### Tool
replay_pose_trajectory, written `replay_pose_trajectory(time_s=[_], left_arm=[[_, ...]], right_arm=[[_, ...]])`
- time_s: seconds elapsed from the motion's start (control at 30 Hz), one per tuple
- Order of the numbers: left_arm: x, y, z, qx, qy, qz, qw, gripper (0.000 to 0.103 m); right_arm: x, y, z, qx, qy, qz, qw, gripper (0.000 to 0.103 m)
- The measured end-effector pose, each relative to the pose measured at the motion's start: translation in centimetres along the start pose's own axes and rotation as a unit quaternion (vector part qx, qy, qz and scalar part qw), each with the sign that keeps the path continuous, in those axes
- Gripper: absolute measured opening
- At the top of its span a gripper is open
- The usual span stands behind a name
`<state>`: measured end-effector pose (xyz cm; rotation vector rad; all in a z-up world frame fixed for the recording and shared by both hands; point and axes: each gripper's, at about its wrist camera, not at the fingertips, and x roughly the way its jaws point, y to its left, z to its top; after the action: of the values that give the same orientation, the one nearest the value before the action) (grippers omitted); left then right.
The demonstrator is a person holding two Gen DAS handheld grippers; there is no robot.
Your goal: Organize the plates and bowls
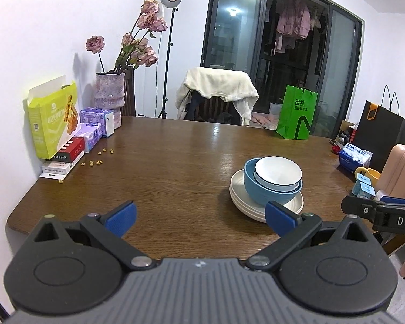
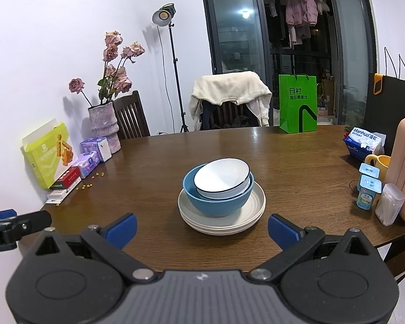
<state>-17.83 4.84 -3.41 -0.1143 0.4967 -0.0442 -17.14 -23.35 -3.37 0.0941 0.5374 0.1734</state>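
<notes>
A stack of cream plates point(image 2: 252, 210) point(image 1: 237, 189) lies on the brown table. In it sits a blue bowl point(image 2: 216, 205) point(image 1: 262, 194), and a white bowl with a dark rim point(image 2: 221, 178) point(image 1: 278, 171) leans tilted inside the blue one. My right gripper point(image 2: 201, 230) hangs open just in front of the stack, with nothing between its blue pads. My left gripper point(image 1: 199, 220) is open too, near the table's front edge, to the left of the stack. Each gripper's tip shows at the edge of the other's view.
Along the left wall stand a yellow-green box point(image 2: 47, 159), small packets and a vase of dried roses point(image 2: 104, 127). Small bits are scattered near the packets. At the right are tissues point(image 2: 364, 141), a yellow mug point(image 2: 380, 163), small bottles and a pink case. A green bag point(image 2: 298, 104) and a draped chair stand at the back.
</notes>
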Motion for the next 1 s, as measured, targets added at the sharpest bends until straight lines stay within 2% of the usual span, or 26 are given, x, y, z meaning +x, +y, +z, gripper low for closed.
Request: replay_pose_trajectory(time_s=[1.0], left_arm=[[-0.1,-0.18,0.03,0.003,0.004,-0.001,1.0,0.103]], right_arm=[[0.19,-0.67,0.18,-0.005,0.007,0.007,1.0,0.103]])
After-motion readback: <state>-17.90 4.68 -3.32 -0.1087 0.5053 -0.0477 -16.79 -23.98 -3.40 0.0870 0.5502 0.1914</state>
